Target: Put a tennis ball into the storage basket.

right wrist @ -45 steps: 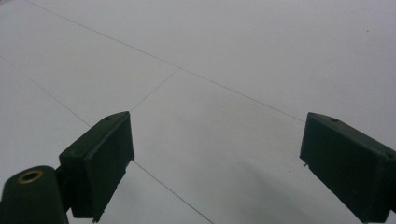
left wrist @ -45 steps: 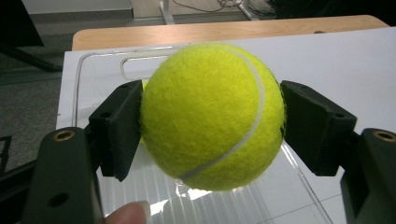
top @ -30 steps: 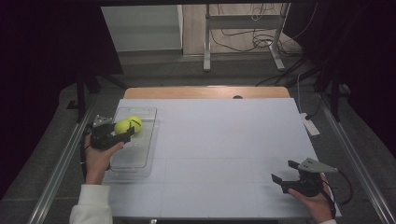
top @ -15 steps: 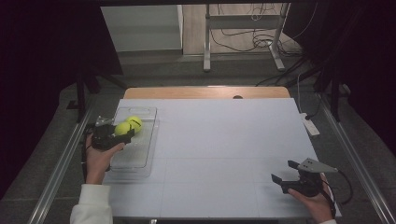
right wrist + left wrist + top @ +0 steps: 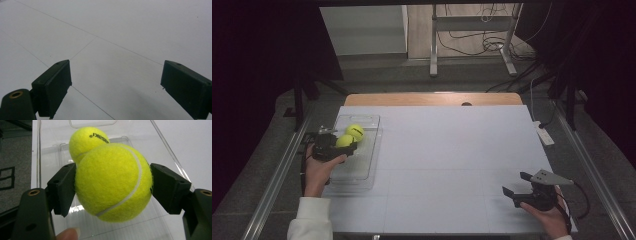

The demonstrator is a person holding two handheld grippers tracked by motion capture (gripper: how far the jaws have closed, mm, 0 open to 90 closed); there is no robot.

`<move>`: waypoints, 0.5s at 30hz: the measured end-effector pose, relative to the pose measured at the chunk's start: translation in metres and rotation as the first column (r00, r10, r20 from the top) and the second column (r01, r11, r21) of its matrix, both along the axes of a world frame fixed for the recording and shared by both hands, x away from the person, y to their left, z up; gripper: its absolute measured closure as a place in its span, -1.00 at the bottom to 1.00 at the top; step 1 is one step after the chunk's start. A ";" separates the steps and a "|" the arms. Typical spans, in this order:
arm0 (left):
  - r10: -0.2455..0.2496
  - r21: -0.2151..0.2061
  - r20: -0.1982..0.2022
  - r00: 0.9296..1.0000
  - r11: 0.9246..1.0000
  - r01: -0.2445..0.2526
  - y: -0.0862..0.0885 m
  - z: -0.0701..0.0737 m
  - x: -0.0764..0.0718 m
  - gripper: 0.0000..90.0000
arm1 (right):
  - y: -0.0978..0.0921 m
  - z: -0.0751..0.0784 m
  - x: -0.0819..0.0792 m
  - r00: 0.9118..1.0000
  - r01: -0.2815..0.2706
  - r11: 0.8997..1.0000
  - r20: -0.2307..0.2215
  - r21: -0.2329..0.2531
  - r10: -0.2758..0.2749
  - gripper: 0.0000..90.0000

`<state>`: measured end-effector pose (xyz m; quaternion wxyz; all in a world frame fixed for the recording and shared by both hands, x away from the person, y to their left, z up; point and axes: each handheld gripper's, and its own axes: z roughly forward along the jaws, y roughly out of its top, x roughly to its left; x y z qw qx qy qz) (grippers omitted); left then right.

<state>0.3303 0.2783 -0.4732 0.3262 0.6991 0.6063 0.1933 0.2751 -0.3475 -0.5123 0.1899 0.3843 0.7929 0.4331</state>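
- Two tennis balls sit at the clear plastic tray (image 5: 362,167) in the high view: one ball (image 5: 355,131) lies inside it near its far end, the held ball (image 5: 344,141) is just beside that one, over the tray's left wall. The left hand-held gripper (image 5: 343,146) clamps this ball. The tray lies at the left edge of the white table (image 5: 452,155), whose top stretches bare to the right of the tray; a wooden strip runs along the far edge. Dark floor, metal rails and cables surround the table. The right hand-held gripper (image 5: 518,184) is well apart from the tray, near the table's front right corner, its jaws spread wide with nothing between them.
- Left gripper view: both black jaws press the sides of the held ball (image 5: 113,182), above the tray (image 5: 162,147); the second ball (image 5: 87,141) lies just behind it, touching or nearly so. A fingertip (image 5: 67,235) shows at the bottom edge.
- Right gripper view: the jaws stand wide apart over the bare table (image 5: 120,37), crossed by thin lines.
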 end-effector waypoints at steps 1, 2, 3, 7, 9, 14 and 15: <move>0.000 0.004 -0.002 1.000 1.000 0.000 0.001 0.000 0.000 -0.42 | 0.000 0.000 0.000 1.000 0.000 1.000 0.000 0.000 0.000 -0.79; 0.002 0.003 -0.004 1.000 1.000 -0.002 0.001 -0.001 0.000 -0.42 | 0.000 0.000 0.000 1.000 -0.001 1.000 0.000 -0.001 0.001 -0.79; 0.004 0.004 -0.007 1.000 1.000 -0.004 0.001 -0.001 0.001 -0.42 | 0.000 0.000 0.000 1.000 -0.001 1.000 0.000 -0.001 0.001 -0.79; 0.010 0.000 -0.010 1.000 1.000 -0.010 0.002 -0.001 0.001 -0.43 | 0.000 0.000 0.000 1.000 0.000 1.000 0.001 -0.001 0.000 -0.79; 0.013 -0.001 -0.010 1.000 1.000 -0.013 0.002 -0.002 0.001 -0.43 | 0.000 0.000 0.000 1.000 0.000 1.000 0.001 0.000 0.000 -0.79; 0.017 0.001 -0.012 1.000 1.000 -0.017 0.002 -0.002 0.001 -0.43 | 0.000 0.000 0.000 1.000 0.000 1.000 0.001 0.000 0.000 -0.79; 0.020 0.005 -0.013 1.000 1.000 -0.020 0.003 -0.002 0.000 -0.43 | 0.000 0.000 0.000 1.000 0.000 1.000 0.001 -0.001 0.000 -0.79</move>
